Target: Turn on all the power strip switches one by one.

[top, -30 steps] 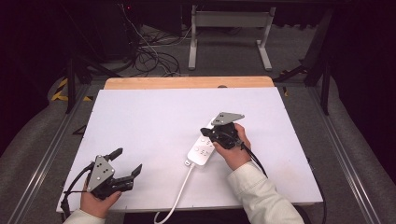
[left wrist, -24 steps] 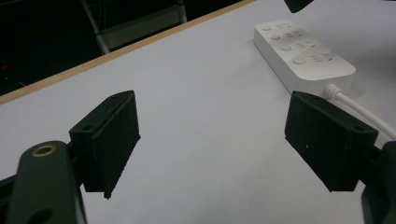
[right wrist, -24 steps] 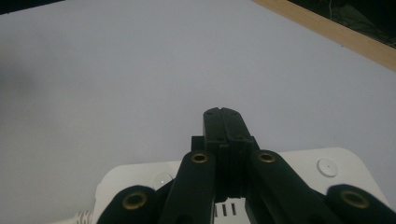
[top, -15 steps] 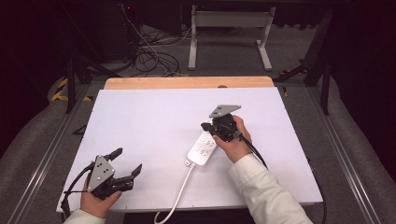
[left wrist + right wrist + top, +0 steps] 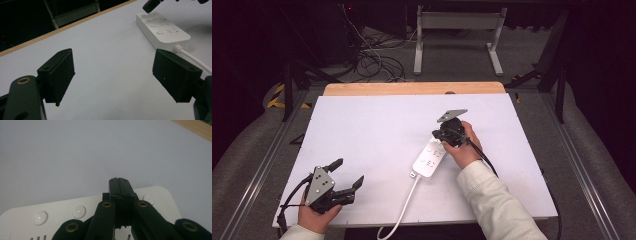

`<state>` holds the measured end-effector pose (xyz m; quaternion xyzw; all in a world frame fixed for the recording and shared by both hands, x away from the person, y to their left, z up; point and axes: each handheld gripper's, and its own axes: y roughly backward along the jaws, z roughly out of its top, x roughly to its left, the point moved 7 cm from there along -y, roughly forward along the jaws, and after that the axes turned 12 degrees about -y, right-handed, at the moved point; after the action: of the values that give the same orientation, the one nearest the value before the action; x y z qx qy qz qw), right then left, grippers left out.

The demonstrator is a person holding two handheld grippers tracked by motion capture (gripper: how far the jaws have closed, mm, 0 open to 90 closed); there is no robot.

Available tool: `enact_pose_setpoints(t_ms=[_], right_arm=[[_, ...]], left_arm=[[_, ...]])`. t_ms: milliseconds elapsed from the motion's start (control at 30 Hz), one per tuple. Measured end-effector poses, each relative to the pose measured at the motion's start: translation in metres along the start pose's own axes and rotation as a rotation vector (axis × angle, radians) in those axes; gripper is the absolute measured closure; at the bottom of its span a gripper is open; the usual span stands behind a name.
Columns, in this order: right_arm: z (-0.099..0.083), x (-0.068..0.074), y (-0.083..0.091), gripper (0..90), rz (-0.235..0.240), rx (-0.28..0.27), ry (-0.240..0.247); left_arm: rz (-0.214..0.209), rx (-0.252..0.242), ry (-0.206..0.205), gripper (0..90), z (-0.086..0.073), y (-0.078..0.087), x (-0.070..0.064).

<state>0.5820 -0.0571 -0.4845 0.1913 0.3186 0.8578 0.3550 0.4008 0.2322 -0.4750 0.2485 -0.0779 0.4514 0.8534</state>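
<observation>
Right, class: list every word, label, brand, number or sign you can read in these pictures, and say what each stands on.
No text can be read.
Power strip: faint grey marks beside its round buttons, too small and blurred to read.
Left gripper, right gripper, table: no lettering visible.
Floor tape: yellow-and-black hazard stripes, no words.

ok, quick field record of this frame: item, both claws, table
item: white power strip, flat on the table, cable trailing off the near edge
right claw: shut, jaws pressed together over the strip's far end, above its row of round buttons
left claw: open, nothing between the jaws, near-left part of the table
table: white top, wooden strip at the far edge
</observation>
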Motion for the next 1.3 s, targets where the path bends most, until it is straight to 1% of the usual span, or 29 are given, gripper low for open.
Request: enact_pose_setpoints(t_ms=[600,867,1033,1167,1300], right_arm=[[-0.01,-0.002,-0.011,90.0,-0.015,0.058,0.013],[-0.011,-0.003,-0.011,90.0,-0.015,0.053,0.017],[-0.013,-0.001,-0.012,90.0,0.002,0.048,0.02],[-0.014,0.002,-0.013,90.0,-0.019,0.05,0.046],[-0.014,0.001,-0.013,90.0,-0.017,0.055,0.039]], left_arm=[[0.0,0.002,-0.003,18.1,0.0,0.0,0.0],[0.0,0.003,-0.002,18.2,0.0,0.0,0.0],[0.001,0.003,-0.002,18.1,0.0,0.0,0.0],[0.001,0.003,-0.001,18.1,0.0,0.0,-0.001],[0.002,0.002,-0.002,18.1,0.0,0.0,-0.001]])
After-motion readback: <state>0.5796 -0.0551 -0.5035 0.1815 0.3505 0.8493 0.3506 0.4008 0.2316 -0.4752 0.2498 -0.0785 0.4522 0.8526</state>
